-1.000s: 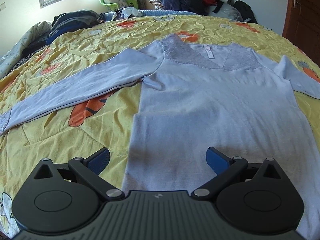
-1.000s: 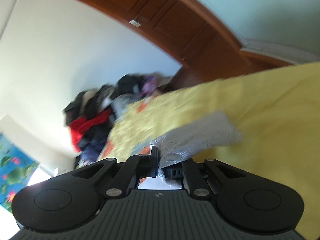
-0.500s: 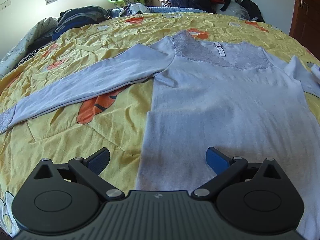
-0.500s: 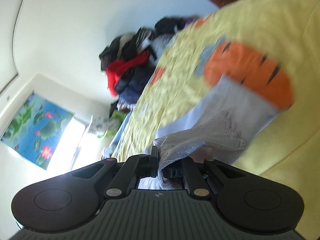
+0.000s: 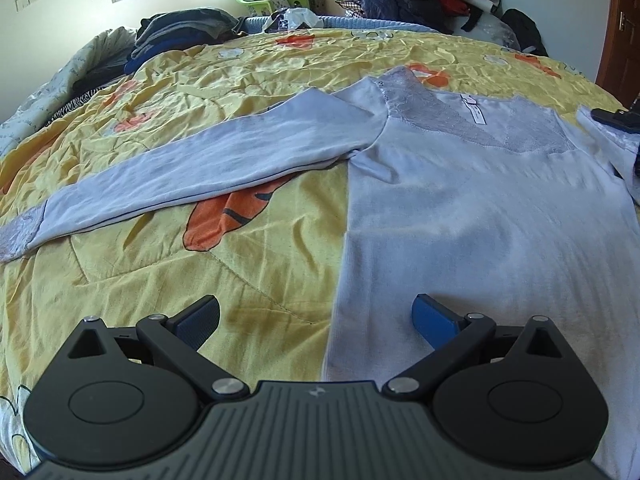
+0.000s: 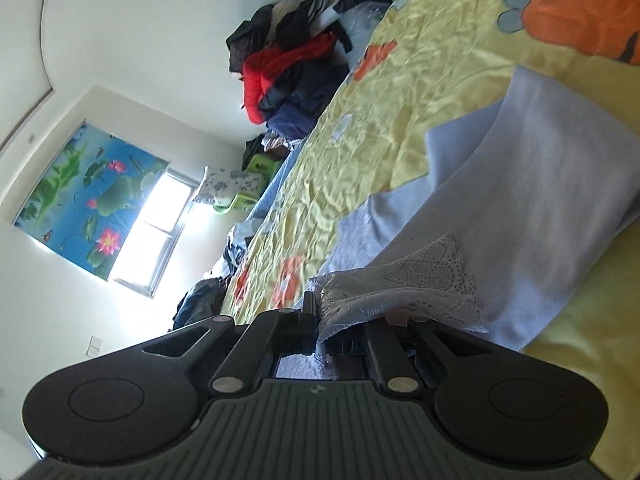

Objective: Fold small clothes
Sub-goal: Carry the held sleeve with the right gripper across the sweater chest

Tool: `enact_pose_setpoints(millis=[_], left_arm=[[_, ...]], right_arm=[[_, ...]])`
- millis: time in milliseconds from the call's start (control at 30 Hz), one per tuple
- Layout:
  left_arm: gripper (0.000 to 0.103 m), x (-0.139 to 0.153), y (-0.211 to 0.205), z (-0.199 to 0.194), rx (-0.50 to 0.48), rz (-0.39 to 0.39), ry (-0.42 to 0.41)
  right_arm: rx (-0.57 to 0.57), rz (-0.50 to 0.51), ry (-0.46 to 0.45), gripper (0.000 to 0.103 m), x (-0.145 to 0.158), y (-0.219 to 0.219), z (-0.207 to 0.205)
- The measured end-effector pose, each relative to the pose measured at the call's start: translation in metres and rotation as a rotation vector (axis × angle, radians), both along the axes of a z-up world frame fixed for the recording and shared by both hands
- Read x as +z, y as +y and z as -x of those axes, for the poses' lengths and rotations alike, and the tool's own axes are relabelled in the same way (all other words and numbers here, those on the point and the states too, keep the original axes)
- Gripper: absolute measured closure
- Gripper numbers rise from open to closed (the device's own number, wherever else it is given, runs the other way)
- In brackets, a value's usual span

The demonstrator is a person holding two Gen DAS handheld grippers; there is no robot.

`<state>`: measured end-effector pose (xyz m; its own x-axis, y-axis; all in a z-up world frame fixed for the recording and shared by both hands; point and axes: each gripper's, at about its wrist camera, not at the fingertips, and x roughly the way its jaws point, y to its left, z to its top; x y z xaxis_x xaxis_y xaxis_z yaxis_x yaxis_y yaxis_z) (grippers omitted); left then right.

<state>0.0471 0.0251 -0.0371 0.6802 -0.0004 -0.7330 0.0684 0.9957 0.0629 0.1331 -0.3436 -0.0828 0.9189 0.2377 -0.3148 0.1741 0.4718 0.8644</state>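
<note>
- Ahead of the left gripper: pale blue long-sleeved top spread flat on the yellow flowered bedspread, hem nearest, lace neckline farthest; side edge of the body lying between the two spread blue pads.
- Off to the left of that gripper: left sleeve stretched out flat, lace cuff at the far end, not yet folded.
- At the far right edge of the left view: right gripper newly entered since a second ago, carrying the other sleeve inward over the shoulder; judged as the first sleeve fold under way.
- Between the fingers of the right gripper: lace cuff pinched tight, right sleeve trailing back and doubled over itself.
- Compared with a second ago: right camera rolled far over, bed now running up the right side of its view, window to the left.
- Left gripper pose: low over the hem, level, jaws wide apart, holding nothing; view shifted leftward across the garment.
</note>
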Motion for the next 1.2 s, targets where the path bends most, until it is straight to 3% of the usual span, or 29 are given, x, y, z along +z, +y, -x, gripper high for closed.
enact_pose_setpoints(millis=[467, 867, 1200], left_arm=[[0.000, 0.001, 0.031, -0.008, 0.062, 0.047, -0.027], [0.000, -0.002, 0.066, -0.024, 0.176, 0.009, -0.047], [0.000, -0.008, 0.079, -0.027, 0.204, -0.004, -0.066]], right_arm=[[0.113, 0.006, 0.011, 0.094, 0.014, 0.053, -0.023], [0.187, -0.005, 0.015, 0.094, 0.024, 0.088, -0.035], [0.221, 0.042, 0.033, 0.094, 0.032, 0.115, -0.047]])
